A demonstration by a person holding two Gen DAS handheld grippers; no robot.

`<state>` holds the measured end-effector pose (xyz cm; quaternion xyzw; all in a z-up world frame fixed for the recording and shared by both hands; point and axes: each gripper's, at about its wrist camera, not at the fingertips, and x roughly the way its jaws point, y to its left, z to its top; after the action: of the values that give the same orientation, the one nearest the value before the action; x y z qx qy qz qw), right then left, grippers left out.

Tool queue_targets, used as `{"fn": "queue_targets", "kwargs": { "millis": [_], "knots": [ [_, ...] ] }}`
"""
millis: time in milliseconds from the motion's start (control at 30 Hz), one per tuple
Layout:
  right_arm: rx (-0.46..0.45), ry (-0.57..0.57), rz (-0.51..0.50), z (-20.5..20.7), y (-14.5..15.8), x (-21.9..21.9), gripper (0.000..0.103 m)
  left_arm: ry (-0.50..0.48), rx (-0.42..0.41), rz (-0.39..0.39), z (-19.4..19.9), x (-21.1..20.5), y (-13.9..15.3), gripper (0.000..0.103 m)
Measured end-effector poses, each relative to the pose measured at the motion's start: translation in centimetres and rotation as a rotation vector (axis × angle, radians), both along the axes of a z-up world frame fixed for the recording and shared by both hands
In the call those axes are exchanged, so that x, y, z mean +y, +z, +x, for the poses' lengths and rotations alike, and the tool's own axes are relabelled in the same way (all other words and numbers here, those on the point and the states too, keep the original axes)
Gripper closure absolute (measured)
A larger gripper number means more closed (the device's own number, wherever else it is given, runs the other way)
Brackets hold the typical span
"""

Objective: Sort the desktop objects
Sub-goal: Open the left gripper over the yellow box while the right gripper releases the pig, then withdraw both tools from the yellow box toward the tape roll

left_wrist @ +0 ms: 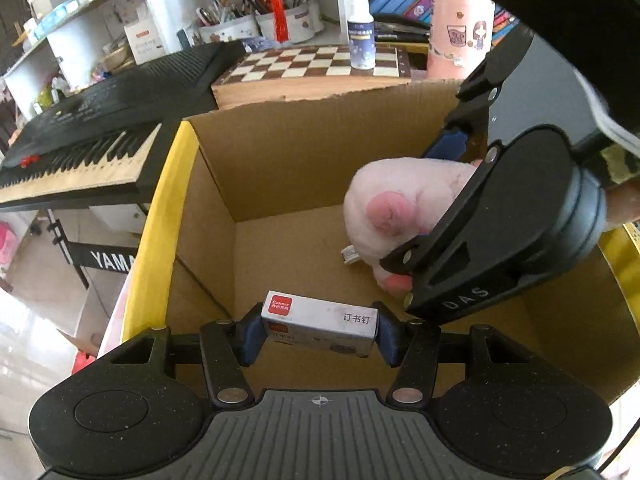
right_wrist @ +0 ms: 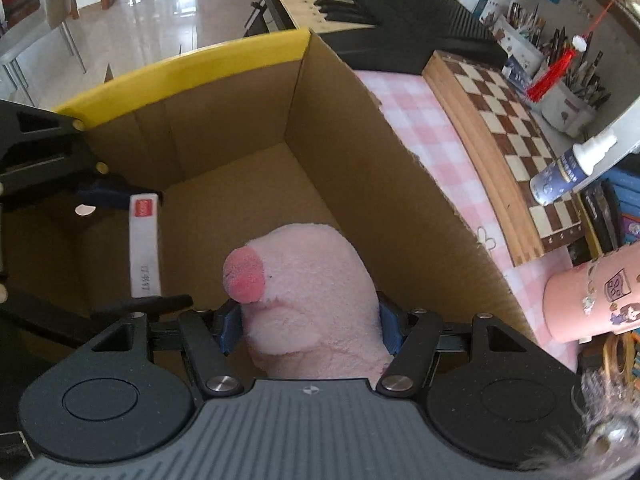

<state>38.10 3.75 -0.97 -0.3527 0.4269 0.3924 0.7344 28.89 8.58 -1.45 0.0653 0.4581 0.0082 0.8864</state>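
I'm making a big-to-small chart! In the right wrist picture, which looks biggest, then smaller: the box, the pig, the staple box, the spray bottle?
1. Box
2. Pig
3. Staple box and spray bottle look about alike; the bottle sits farther off, so I won't rank those.

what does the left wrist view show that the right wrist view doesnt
Only the left wrist view: a small white object on the box floor beside the toy, and the broad printed face of the staple box.

Only the right wrist view: the pink checked cloth between carton and chessboard.

Both: the cardboard box, the pink plush toy clamped in the right gripper, the staple box clamped in the left gripper, the chessboard, spray bottle and keyboard.
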Motion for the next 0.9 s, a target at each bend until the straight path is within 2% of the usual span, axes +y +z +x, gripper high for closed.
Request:
{"fn": "queue_targets", "kwargs": {
  "millis": [200, 300, 433, 667, 900],
  "knots": [
    [-0.028, -0.056, 0.067, 0.0, 0.9, -1.1, 0.029, 0.019, -0.057, 0.023, -0.6, -0.5, 0.7, 0.039],
    [-0.045, -0.085, 0.123, -0.5, 2.4, -1.9, 0.028, 0.024, -0.104, 0.035, -1.5, -0.8, 1.6, 0.035],
    [-0.092, -0.123, 0.201, -1.4, 4.9, -3.2, 0.028, 0.03, -0.154, 0.014, -2.5, -0.8, 3.2, 0.034],
    [-0.111, -0.306, 0.416, -3.8, 9.2, -7.7, 0.028, 0.026, -0.24, -0.011, -5.6, -0.8, 5.6, 0.033],
    [-0.205, -0.487, 0.573, -9.8, 11.4, -12.4, 0.028, 0.061, -0.303, -0.027, -9.6, 0.0, 7.0, 0.033]
  ]
}}
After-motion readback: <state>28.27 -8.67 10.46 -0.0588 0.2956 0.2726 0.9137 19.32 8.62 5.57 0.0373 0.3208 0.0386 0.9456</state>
